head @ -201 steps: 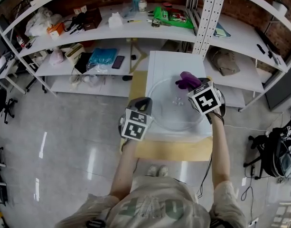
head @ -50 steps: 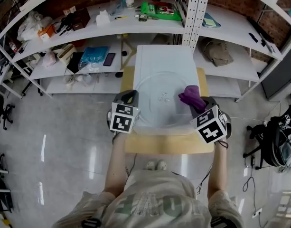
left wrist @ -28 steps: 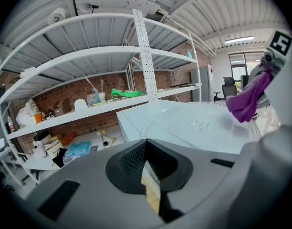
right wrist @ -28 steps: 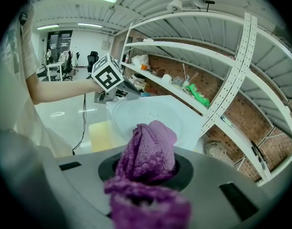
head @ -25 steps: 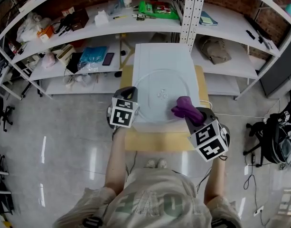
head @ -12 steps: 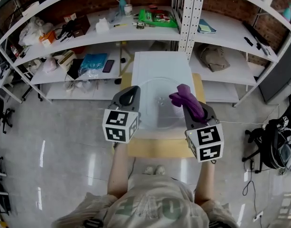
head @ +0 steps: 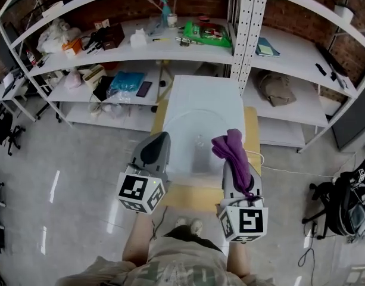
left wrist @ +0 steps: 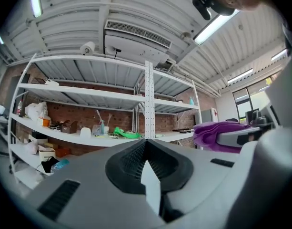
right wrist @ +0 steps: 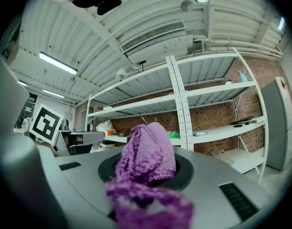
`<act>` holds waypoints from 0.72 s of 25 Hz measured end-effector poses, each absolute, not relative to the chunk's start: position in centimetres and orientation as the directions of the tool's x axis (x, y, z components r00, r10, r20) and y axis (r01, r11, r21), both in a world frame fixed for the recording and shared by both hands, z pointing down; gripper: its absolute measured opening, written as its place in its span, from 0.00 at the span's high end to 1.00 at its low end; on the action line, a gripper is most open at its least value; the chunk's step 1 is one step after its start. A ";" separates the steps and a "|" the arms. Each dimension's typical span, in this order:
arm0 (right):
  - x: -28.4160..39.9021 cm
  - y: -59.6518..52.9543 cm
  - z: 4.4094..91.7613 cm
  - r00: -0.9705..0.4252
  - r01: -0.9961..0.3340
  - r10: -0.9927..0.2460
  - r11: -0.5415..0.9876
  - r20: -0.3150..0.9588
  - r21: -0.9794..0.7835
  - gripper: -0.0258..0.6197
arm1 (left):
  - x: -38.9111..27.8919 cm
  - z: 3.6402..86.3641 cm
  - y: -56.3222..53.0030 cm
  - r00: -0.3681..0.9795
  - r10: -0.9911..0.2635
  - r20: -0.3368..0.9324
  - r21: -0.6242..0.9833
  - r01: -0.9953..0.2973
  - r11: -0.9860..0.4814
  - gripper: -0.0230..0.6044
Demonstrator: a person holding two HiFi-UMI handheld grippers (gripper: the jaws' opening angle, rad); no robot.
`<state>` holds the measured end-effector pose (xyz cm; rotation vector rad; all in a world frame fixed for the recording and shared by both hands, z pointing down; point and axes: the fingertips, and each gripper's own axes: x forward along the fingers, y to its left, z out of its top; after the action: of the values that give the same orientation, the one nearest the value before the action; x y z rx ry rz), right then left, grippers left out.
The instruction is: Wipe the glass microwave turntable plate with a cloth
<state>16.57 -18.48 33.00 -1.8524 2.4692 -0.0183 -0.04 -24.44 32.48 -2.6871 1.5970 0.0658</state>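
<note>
Starting on my left: the left hand-held gripper (head: 159, 139) has its jaws together with nothing between them. Its own view looks out at the shelves (left wrist: 88, 137) rather than down, so it is held up clear of the work.

Ahead of its tip, lower down and a little to its right, lies the glass turntable plate (head: 191, 133), flat on the white table (head: 206, 91). It sits between my two tools and neither touches it. I judge it stiff, smooth and fairly heavy, breakable at the edge, and likely to skate on that slick top once I press on it. If I steady it, the rim nearest the left tool is the place. I'd go gently, since glass gives hard jaws little bite.

On to the right: the right hand-held gripper (head: 231, 162) is clamped on the purple cloth (head: 232, 149). A knitted bunch stands out past the tip and a tail is draped back over the body. The cloth reads as soft, limp and light, so it should fold under any push. The plate is ahead of this tool and to its left, lower down. The bunch at the tip is what I'd bring flat onto the glass.
</note>
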 end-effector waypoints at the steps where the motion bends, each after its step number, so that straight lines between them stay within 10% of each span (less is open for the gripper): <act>1: 16.7 -18.2 33.0 -0.275 -0.960 -0.960 0.277 -0.046 -0.046 0.87 | -0.1 32.5 -23.9 0.476 -0.879 -0.045 0.009 -0.879 -0.476 0.96; 18: 13.7 -4.5 33.4 -0.200 -0.979 -0.980 0.200 0.006 0.029 0.87 | -5.2 32.8 -7.2 0.453 -0.886 -0.099 0.023 -0.889 -0.457 0.96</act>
<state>13.72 -4.47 33.37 -2.0014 2.4507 0.0298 -5.24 -7.18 32.80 -2.6504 1.6196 0.1497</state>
